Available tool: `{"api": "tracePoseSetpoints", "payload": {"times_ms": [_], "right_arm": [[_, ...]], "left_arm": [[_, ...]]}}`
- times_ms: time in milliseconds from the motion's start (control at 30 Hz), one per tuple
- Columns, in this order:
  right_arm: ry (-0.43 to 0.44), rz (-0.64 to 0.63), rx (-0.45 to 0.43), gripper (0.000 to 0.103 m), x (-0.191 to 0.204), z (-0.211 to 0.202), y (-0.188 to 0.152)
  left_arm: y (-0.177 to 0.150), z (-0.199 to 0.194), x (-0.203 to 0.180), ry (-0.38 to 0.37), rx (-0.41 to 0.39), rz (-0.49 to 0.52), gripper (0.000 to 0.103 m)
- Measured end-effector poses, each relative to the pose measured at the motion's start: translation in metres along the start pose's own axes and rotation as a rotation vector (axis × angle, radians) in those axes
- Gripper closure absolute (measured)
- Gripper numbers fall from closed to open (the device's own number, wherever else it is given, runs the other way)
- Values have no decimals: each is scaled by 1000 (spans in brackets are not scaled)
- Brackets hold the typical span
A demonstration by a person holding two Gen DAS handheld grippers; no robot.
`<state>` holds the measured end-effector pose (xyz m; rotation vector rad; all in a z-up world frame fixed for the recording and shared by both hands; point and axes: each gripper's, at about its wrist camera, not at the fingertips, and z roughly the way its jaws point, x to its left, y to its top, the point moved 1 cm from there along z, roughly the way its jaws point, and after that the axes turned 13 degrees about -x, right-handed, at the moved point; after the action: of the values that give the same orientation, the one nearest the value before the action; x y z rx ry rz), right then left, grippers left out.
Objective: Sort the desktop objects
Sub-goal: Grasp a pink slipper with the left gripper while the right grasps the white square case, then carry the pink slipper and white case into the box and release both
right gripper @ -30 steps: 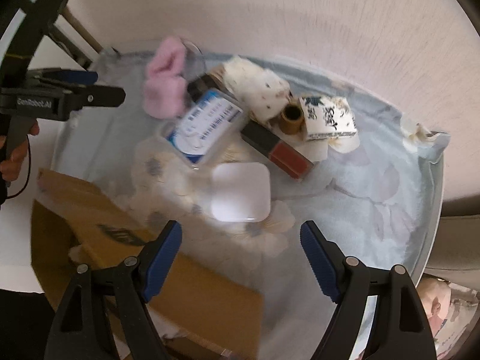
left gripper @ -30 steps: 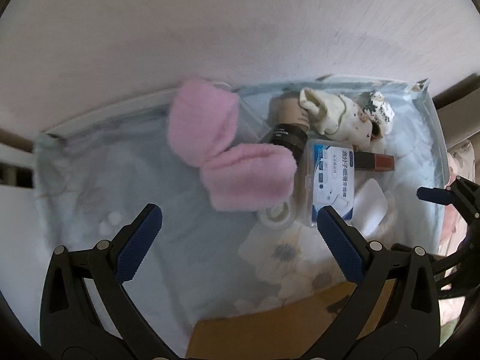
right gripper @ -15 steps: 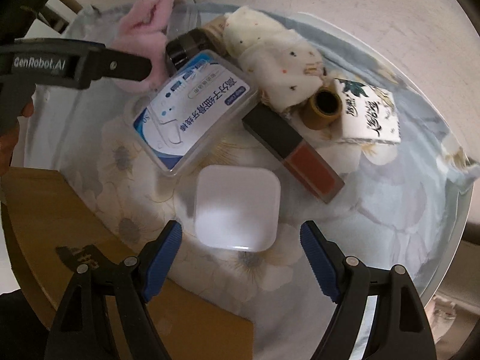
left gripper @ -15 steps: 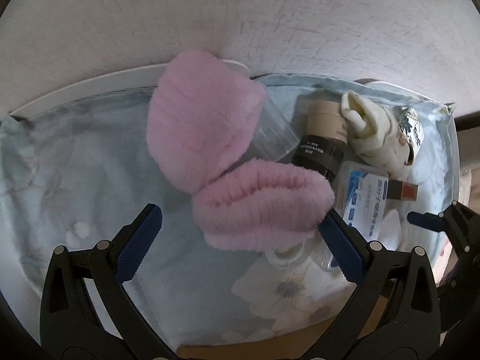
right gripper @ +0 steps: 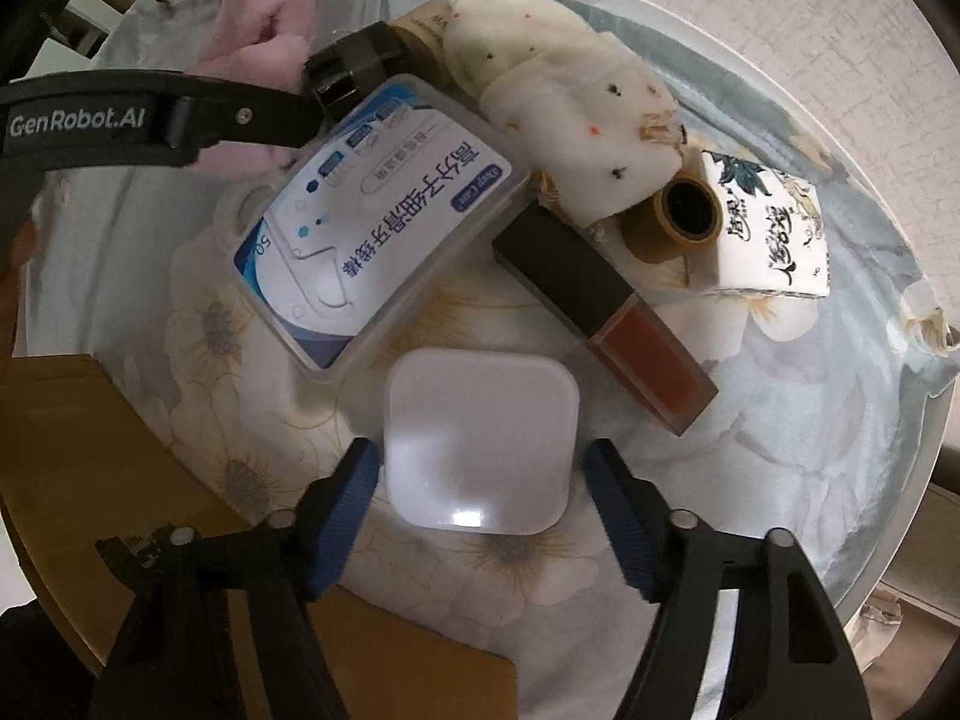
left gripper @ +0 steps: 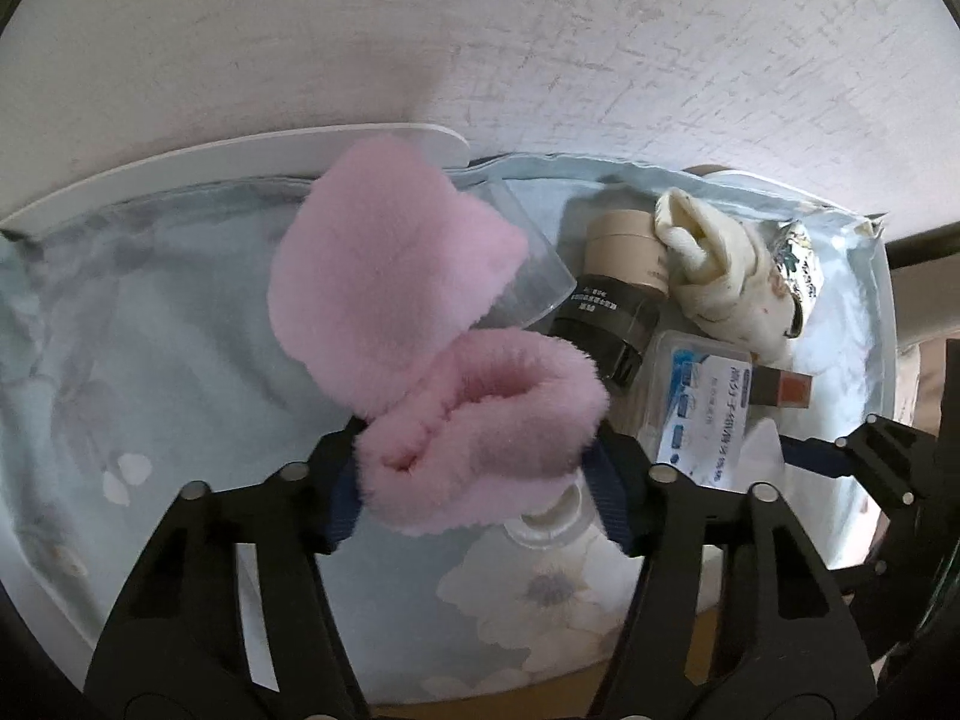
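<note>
A pink fluffy sock (left gripper: pixel 480 450) lies folded on the blue floral cloth (left gripper: pixel 180 360), a second pink piece (left gripper: pixel 390 276) behind it. My left gripper (left gripper: pixel 474 474) is closing, and its blue pads sink into both sides of the near sock. In the right wrist view a white square box (right gripper: pixel 480 438) lies flat between the fingers of my right gripper (right gripper: pixel 483 456). Those jaws are closing too, with a thin gap left on each side of the box.
Behind the box lie a clear floss-pick case (right gripper: pixel 372 222), a dark lip-gloss tube (right gripper: pixel 606 312), a cream sock (right gripper: pixel 564 120), a brown tape roll (right gripper: pixel 687 210) and a printed tissue pack (right gripper: pixel 774 228). A dark bottle (left gripper: pixel 618 300) and clear cup (left gripper: pixel 528 276) sit by the wall. A cardboard box (right gripper: pixel 90 450) lies front left.
Both grippers came down closer to the cloth. The left jaws closed from wide open onto the near pink sock. The right jaws narrowed around the white box.
</note>
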<state>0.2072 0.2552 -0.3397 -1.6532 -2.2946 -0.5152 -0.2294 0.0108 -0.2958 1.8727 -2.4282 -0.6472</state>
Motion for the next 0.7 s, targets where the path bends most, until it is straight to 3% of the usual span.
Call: {"api": "tracePoseSetpoints", "payload": {"times_ms": [100,500,700], "right_arm": [[45,47,-14,46,-5,-3,-4],[34,28,-59,46,-7,-31,-17],[2,5,-131,46,-3,-68,-26]], "left_arm": [[-4,-9,2,-13,1,-6,52],[-18,-57,11,-22,-22,-12,52],[-26,-101,4,-42,-74,59,52]]}}
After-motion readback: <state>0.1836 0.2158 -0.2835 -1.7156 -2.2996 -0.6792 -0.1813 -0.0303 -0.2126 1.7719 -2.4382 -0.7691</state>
